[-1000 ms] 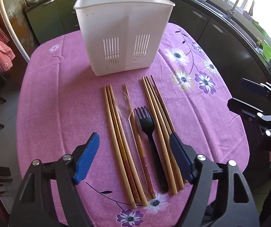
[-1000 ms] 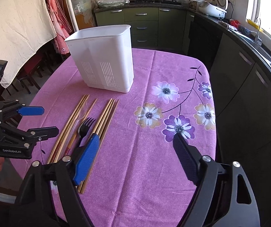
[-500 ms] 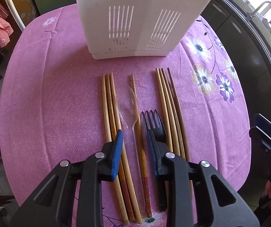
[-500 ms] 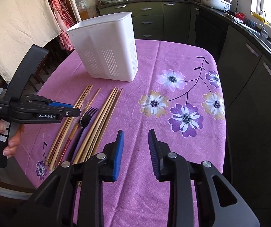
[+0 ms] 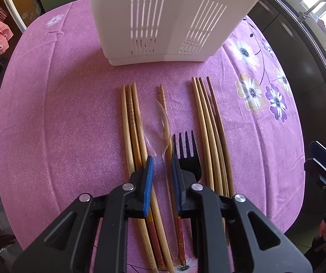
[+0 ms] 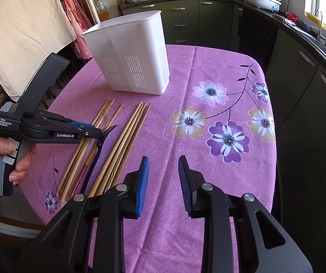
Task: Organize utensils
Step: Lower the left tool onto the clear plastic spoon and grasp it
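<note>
Utensils all lie on the desk [image 5: 49, 113], none visibly in the white holder [image 5: 174, 18] standing ahead of the left hand-held gripper [image 5: 162, 177], so sorting looks barely begun. Its fingers are narrowed around the clear spoon [image 5: 160, 122], chopsticks [image 5: 132, 122] just left, black fork [image 5: 186, 152] just right. The right hand-held gripper [image 6: 163, 182] hovers apart, holding nothing.

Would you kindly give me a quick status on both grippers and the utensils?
Left gripper narrowed around clear spoon, not clamped. Right gripper open, empty. Black fork, chopsticks on table; holder unobstructed.
</note>
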Tool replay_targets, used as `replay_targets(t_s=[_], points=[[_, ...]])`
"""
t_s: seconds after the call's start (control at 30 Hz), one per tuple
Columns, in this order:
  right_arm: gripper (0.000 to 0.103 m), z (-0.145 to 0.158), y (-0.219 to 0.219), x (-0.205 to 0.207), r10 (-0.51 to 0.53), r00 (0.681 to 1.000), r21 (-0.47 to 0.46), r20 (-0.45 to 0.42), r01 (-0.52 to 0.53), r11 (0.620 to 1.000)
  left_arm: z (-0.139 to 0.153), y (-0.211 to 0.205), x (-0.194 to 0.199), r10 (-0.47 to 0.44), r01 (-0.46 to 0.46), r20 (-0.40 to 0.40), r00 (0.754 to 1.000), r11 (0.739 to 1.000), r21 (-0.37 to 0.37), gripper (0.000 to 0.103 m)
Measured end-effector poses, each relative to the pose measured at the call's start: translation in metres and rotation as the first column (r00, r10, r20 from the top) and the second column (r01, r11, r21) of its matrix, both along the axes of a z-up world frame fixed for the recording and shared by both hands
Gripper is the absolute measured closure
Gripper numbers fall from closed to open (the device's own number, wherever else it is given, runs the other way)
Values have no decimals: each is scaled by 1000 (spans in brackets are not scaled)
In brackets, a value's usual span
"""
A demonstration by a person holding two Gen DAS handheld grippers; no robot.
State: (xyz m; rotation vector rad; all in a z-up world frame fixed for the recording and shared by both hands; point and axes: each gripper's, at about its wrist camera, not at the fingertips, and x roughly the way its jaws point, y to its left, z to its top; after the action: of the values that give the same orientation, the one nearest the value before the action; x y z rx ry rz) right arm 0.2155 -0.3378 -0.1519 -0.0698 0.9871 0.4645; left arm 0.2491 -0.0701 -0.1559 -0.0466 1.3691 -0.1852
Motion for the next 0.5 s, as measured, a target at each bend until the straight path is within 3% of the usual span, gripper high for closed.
replay_targets(t_s=[0.5], points=[[76,-3,4,-1,17,1000,-6,-4,-17,1000,-6,-5,1,-17,17,2,1000,999,31,93]])
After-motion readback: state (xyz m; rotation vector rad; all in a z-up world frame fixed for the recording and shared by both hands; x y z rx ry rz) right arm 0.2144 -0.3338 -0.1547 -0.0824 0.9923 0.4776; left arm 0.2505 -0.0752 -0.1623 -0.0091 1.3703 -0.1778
